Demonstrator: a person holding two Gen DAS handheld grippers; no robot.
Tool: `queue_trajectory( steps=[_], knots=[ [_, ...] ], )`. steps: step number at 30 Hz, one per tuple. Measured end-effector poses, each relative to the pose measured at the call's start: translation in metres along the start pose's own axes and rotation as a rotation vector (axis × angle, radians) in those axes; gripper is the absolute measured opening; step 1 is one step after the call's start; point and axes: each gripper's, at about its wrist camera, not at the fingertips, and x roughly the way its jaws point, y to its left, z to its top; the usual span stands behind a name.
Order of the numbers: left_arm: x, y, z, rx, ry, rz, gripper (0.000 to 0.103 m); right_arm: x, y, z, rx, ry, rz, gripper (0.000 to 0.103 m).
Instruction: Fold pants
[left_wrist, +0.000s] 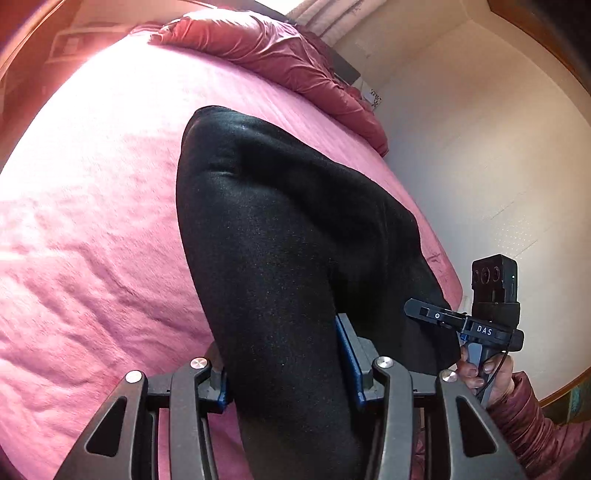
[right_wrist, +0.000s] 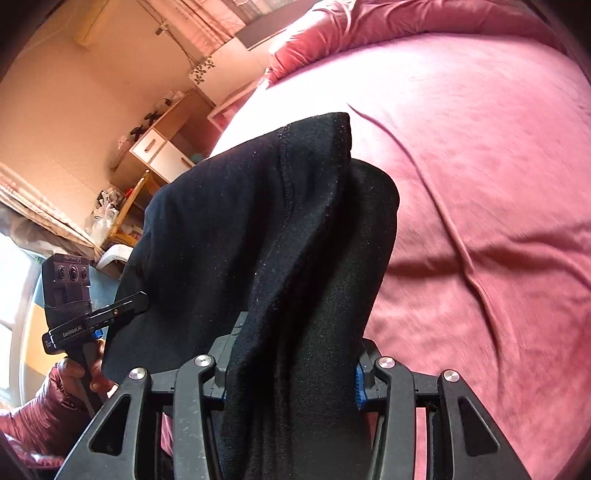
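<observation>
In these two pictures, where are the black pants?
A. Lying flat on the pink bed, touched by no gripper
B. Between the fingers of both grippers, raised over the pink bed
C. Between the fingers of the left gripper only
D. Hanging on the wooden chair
B: black pants fill the gap of the left gripper and of the right gripper, above the pink bed.

White letters "DAS" stand on the black body of the right hand-held gripper (left_wrist: 424, 312). "GenRobot.AI" is printed in white on the side of the left hand-held gripper (right_wrist: 133, 301).
</observation>
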Motion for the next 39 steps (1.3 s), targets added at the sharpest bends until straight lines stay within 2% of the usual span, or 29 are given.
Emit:
queue_trajectory(
  steps=[9, 13, 17, 18, 20, 23, 29, 36, 39],
  knots=[
    [-0.017, 0.044, 0.068, -0.039, -0.083, 0.126, 0.047, 0.074, 0.039, 0.079, -0.031, 0.002, 0.048, 0.046],
    [-0.005, 0.065, 0.087, -0.060, -0.079, 0.160, 0.048, 0.100, 0.050, 0.105, -0.046, 0.021, 0.050, 0.046],
    [0.020, 0.095, 0.105, -0.104, -0.038, 0.197, 0.049, 0.127, 0.041, 0.112, -0.049, 0.073, 0.033, 0.046],
    [0.031, 0.103, 0.105, -0.110, -0.012, 0.212, 0.050, 0.140, 0.038, 0.113, -0.043, 0.098, 0.012, 0.046],
    [0.050, 0.119, 0.096, -0.130, 0.035, 0.259, 0.055, 0.165, 0.028, 0.106, -0.017, 0.139, -0.028, 0.054],
    [0.050, 0.118, 0.084, -0.107, -0.009, 0.246, 0.059, 0.166, 0.023, 0.099, -0.001, 0.106, 0.008, 0.055],
    [0.038, 0.113, 0.081, -0.097, -0.010, 0.287, 0.063, 0.166, 0.026, 0.101, 0.003, 0.105, 0.002, 0.056],
    [0.029, 0.097, 0.081, -0.112, -0.062, 0.401, 0.065, 0.161, 0.020, 0.102, 0.061, 0.100, 0.002, 0.066],
    [0.022, 0.088, 0.073, -0.094, -0.095, 0.458, 0.066, 0.154, 0.023, 0.102, 0.063, 0.096, -0.039, 0.074]
  ],
)
